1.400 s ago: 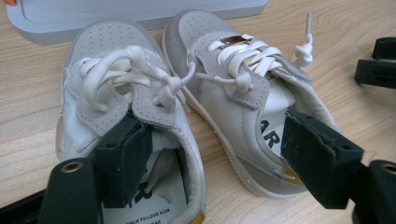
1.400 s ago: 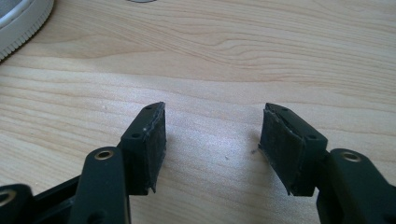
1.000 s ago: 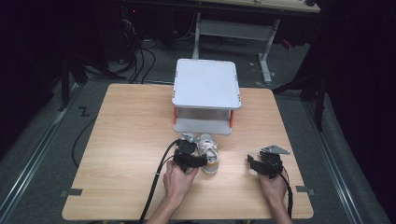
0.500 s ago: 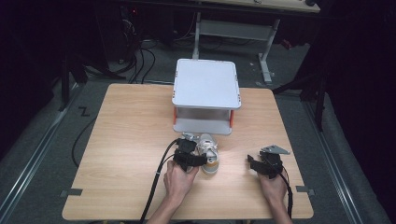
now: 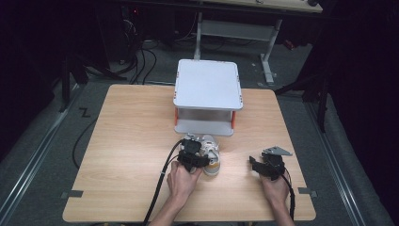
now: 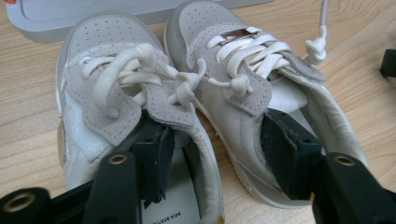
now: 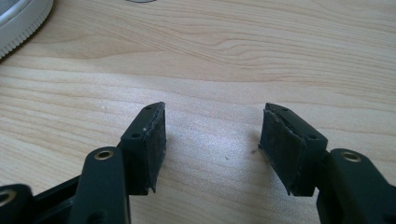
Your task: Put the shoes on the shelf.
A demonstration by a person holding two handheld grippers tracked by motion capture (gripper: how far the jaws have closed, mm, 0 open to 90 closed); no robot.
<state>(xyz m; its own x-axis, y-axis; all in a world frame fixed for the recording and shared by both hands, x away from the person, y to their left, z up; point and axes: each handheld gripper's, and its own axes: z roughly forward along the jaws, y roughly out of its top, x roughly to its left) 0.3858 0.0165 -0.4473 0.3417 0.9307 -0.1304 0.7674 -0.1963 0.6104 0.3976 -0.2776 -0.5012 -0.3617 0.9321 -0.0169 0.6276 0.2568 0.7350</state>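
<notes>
Looking down, we list what lies before us:

Shoes: we see a pair of small white shoes standing side by side on the tabletop, just in front of the white stand and nearer the front edge than the back, a little left of the middle. Their toes point toward the stand; the laces are knotted, and one loose lace end trails off to the right in the left gripper view.

Left gripper: our left gripper sits over the heel ends of the pair. In the left gripper view one of its fingers reaches into the opening of the left shoe, and the other sits in the opening of the right shoe, so that the two inner walls of the shoes lie between them. The fingers have just been closing and stand about half apart; we cannot tell whether the pads already press on the shoe walls.

Right gripper: our right gripper rests low over bare wood near the front right part of the tabletop, well apart from the shoes. Its fingers stand wide apart with nothing between them.

Stand: a white two-level stand with orange corner posts sits at the middle of the tabletop's back edge.
</notes>
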